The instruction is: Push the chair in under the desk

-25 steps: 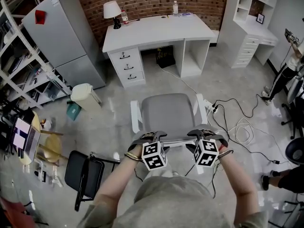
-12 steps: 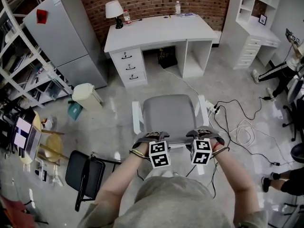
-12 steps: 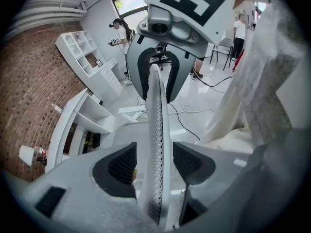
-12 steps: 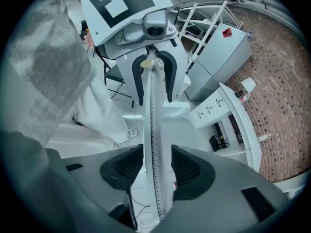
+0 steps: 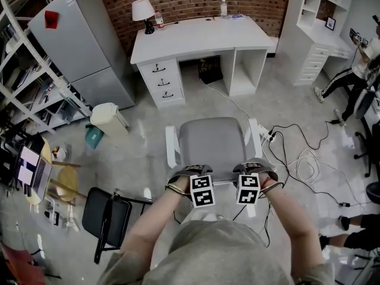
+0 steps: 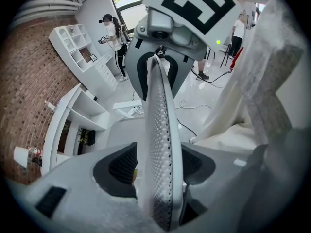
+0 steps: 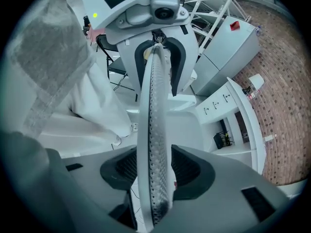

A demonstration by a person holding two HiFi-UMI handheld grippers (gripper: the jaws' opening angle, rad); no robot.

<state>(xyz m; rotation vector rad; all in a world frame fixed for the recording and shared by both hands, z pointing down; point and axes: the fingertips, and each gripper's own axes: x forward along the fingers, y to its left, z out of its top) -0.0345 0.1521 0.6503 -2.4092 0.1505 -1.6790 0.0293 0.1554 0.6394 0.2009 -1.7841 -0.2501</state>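
Observation:
The chair (image 5: 212,141) has a grey seat and white armrests and stands on the floor, well short of the white desk (image 5: 196,37), facing its knee space. My left gripper (image 5: 189,172) and right gripper (image 5: 254,168) are side by side, each shut on the top rim of the backrest. In the left gripper view the mesh backrest edge (image 6: 160,154) runs between the pads of my left gripper (image 6: 155,168), with the other gripper facing it. The right gripper view shows the same backrest edge (image 7: 153,144) clamped in my right gripper (image 7: 155,170).
A black box (image 5: 208,71) sits in the desk's knee space. Cables (image 5: 297,153) and a power strip (image 5: 264,134) lie right of the chair. A bin (image 5: 108,119) and a black folding chair (image 5: 105,215) stand to the left. A person (image 5: 356,82) stands far right.
Both grippers have slid a little toward each other along the backrest top. The chair has barely shifted. The person at the far right has moved.

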